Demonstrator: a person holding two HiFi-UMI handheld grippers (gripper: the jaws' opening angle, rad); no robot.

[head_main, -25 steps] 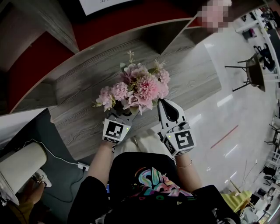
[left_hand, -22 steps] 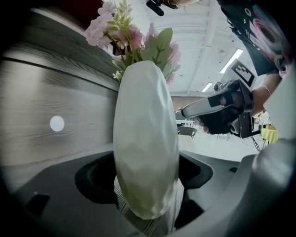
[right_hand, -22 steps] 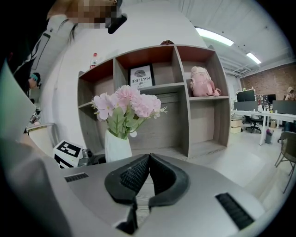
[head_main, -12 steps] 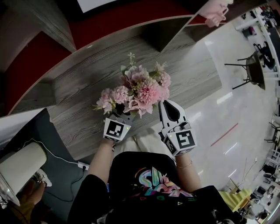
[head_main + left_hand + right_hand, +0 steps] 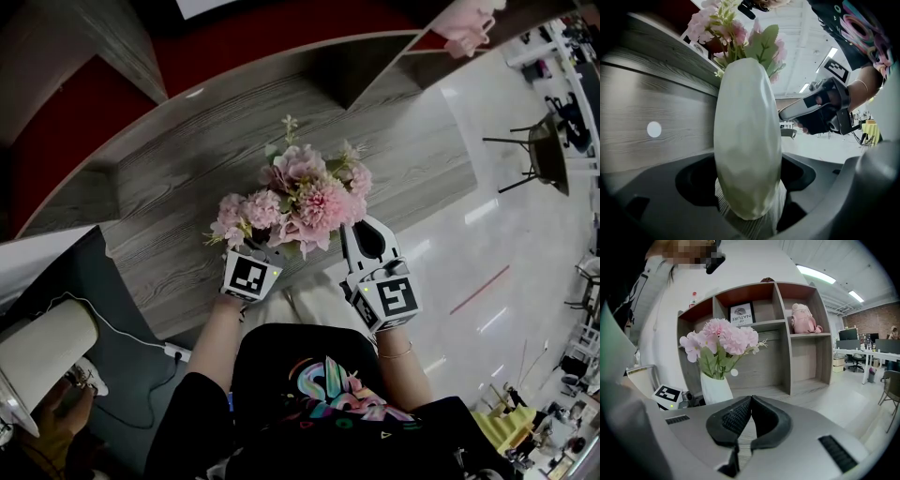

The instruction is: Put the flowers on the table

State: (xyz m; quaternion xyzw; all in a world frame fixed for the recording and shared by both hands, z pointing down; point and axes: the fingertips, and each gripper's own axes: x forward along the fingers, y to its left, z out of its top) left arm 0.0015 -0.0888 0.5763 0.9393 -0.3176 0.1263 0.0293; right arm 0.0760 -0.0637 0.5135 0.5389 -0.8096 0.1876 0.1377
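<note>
The left gripper (image 5: 260, 251) is clenching the smooth white ceramic vase (image 5: 747, 140) low down, keeping its pink flower bunch (image 5: 300, 192) upright over the grey wood-grain table's (image 5: 187, 178) near edge. The right gripper (image 5: 361, 230), pressed closed on nothing, is hovering just right, probably standing by.

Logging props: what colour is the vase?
White; the vase shows best in the right gripper view.

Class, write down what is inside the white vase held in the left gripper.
Pink flowers with green leaves rise from the white vase, which the left gripper clamps. Its opaque wall hides the stems and any water inside.
</note>
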